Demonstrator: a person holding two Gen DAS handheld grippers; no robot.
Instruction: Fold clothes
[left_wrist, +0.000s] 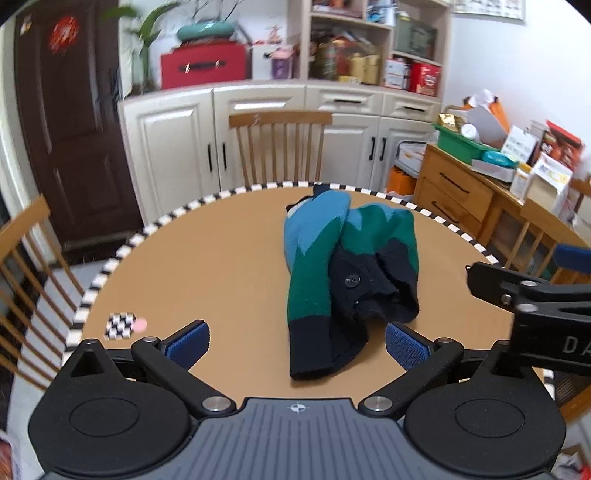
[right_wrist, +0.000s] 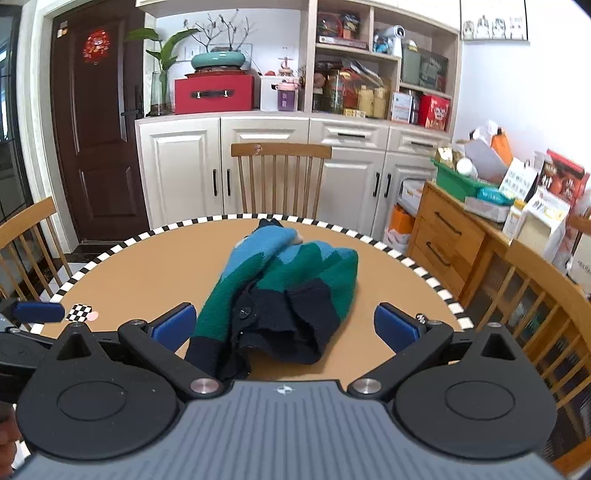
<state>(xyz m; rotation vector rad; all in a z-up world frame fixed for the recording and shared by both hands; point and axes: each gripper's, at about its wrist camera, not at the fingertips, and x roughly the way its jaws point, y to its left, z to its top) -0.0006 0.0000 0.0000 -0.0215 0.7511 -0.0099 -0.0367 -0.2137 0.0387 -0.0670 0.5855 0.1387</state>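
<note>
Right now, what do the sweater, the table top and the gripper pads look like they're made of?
Sweater: soft knit, likely wool or acrylic, with a fuzzy matte surface and ribbed dark cuffs. Table: smooth matte tan top, perhaps laminate or a cover, with a checkered edge. Left gripper pads: blue, dimpled, probably rubber; right gripper pads look the same.

Soft, even daylight filled both views, bright and without harsh glare. Beyond the left tongs (left_wrist: 297, 341) the far shelves (left_wrist: 373, 40) and the dark door (left_wrist: 70, 122) looked smeared by motion blur, while the same background ahead of the right tongs (right_wrist: 284, 326) stayed crisp. The knitted cardigan (left_wrist: 343, 273) threw only a faint, diffuse shadow onto the tabletop (left_wrist: 207, 258) just past the blue pads. Fisheye distortion bowed the checkered rim (right_wrist: 110, 251) and bent the cabinets, and the corners of each frame fell away to black. A white wall at the far right appeared slightly washed out.
</note>
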